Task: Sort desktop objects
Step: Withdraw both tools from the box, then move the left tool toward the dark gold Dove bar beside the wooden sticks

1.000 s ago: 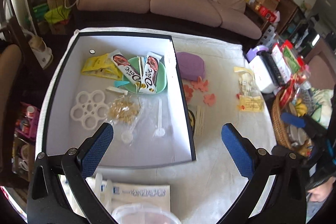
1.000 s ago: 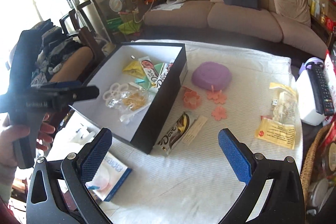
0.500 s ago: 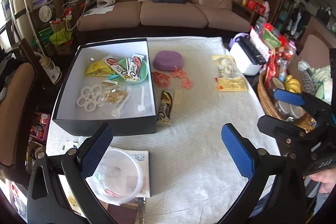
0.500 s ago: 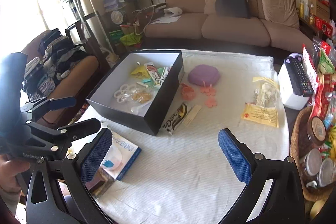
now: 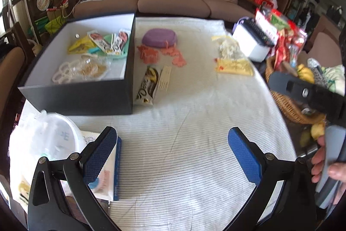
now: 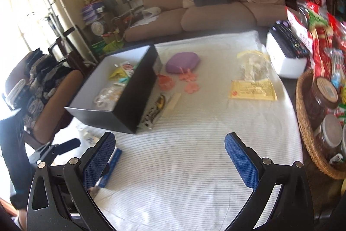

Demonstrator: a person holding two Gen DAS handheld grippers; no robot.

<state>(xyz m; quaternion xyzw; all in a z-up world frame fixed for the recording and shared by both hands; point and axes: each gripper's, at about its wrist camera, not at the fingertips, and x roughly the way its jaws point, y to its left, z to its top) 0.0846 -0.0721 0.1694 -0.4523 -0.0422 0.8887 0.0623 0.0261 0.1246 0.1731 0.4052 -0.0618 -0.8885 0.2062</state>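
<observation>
left tongs (image 5: 173, 152): spread wide, empty, above striped desk (image 5: 194, 122) | right tongs (image 6: 169, 154): spread wide, empty | black box (image 5: 90, 96): 10 o'clock of left tongs, holding snack packets, white ring tray | chocolate bar (image 5: 149, 84): 12 o'clock, just beside box wall | purple pouch (image 5: 160, 38): farther, 12 o'clock | yellow packet (image 5: 234, 64): 1 o'clock | wicker basket (image 6: 307, 135): 3 o'clock of right tongs

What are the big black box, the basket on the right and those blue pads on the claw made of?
The black box looks like matte cardboard: thin flat walls, white inside. The basket appears to be woven wicker, brown strands showing. The blue pads seem to be textured rubber, given the fine grid pattern; I can't be sure.
</observation>
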